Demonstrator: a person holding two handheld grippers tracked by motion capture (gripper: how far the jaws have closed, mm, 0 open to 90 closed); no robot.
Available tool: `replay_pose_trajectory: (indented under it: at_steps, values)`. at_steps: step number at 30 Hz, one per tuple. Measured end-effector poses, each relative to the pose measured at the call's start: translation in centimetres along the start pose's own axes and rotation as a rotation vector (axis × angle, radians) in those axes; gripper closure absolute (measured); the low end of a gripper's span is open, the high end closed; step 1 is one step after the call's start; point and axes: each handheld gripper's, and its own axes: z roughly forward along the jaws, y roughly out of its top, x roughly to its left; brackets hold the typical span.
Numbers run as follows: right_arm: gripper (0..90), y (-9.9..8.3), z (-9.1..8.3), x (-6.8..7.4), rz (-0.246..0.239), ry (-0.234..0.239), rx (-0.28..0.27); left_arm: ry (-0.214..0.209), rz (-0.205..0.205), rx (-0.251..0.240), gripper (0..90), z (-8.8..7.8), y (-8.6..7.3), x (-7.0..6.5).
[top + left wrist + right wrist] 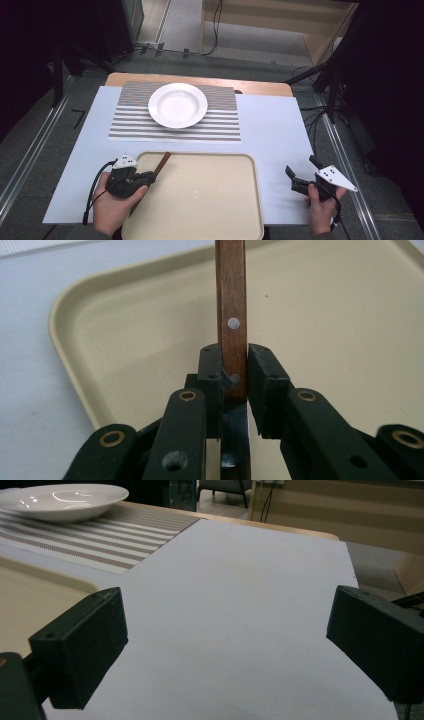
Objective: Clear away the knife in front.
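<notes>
Nearest the person, at the left, the left hand (112, 202) grips the left tongs (148, 176) at the near left corner of a beige tray (210, 205). Those tongs are clenched on a knife (161, 164) with a brown wooden handle. In the left gripper view the two black pads press the handle (231, 315) from both sides near a rivet, and the dark blade (234, 440) runs back between the jaws toward the hand. The handle points away from the person, out over the tray's left rim, and sits just above the tray's inner corner; whether it touches the tray I cannot tell.

On the right, at about the same depth, the right hand (320, 207) holds the right tongs (289, 171) over the white sheet (270, 130) that covers the counter, just beside the tray's right edge. Their jaws stand wide apart, released, with nothing between them.

Farther out, beyond the tray, a striped placemat (220, 125) lies on the white sheet, well apart from both tongs. A white deep plate (177, 105) rests on the placemat, a little left of its middle. The wooden far edge of the counter (260, 86) shows past the placemat.
</notes>
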Motion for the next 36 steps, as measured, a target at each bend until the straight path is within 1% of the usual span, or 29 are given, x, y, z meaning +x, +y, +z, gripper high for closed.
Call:
replay_pose_trajectory:
  at_steps: [7, 11, 17, 19, 21, 25, 29, 31, 33, 34, 35, 36]
  values:
    - [1.7, 0.0, 0.0, 0.0, -0.002, -0.001, 0.002, -0.013, -0.011, 0.000, 76.8, -0.1, -0.8, -0.4]
    - [1.7, 0.0, 0.0, 0.0, -0.002, -0.002, 0.003, -0.022, -0.026, 0.005, 76.8, 0.2, -1.4, -0.5]
    - [1.6, 0.0, 0.0, 0.0, -0.002, -0.002, 0.003, -0.028, -0.046, 0.009, 76.8, 0.3, -2.2, -0.4]
    - [1.7, 0.0, 0.1, 0.0, -0.005, -0.003, 0.002, -0.026, -0.047, 0.014, 76.8, 0.4, -2.4, -0.4]
    - [1.7, 0.0, 0.1, 0.1, -0.007, -0.003, 0.003, -0.025, -0.049, 0.009, 76.8, 0.4, -2.4, -0.3]
    - [1.7, 0.0, 0.1, 0.1, -0.011, -0.003, 0.005, -0.008, -0.049, 0.008, 76.5, 0.4, -2.4, -0.3]
    - [1.7, 0.0, 0.1, 0.1, -0.010, -0.004, 0.004, -0.019, -0.067, 0.006, 75.6, 0.4, -2.3, -0.1]
    - [1.7, 0.0, 0.1, 0.1, -0.010, -0.003, 0.003, -0.006, -0.067, -0.006, 70.6, 0.3, -2.2, 0.1]
    - [1.7, 0.0, 0.1, 0.1, -0.010, -0.003, 0.004, -0.011, -0.069, -0.030, 69.6, 0.1, -2.0, 0.1]
    - [1.7, 0.0, 0.1, 0.1, -0.010, -0.003, 0.003, -0.013, -0.064, -0.041, 69.7, -0.1, -1.8, 0.1]
    - [1.7, 0.0, 0.1, 0.1, -0.011, -0.002, 0.004, -0.030, -0.052, -0.048, 72.9, -0.2, -1.6, 0.1]
    - [1.7, 0.0, 0.1, 0.1, -0.010, -0.002, 0.004, -0.065, -0.036, -0.051, 80.7, -0.1, -1.3, 0.0]
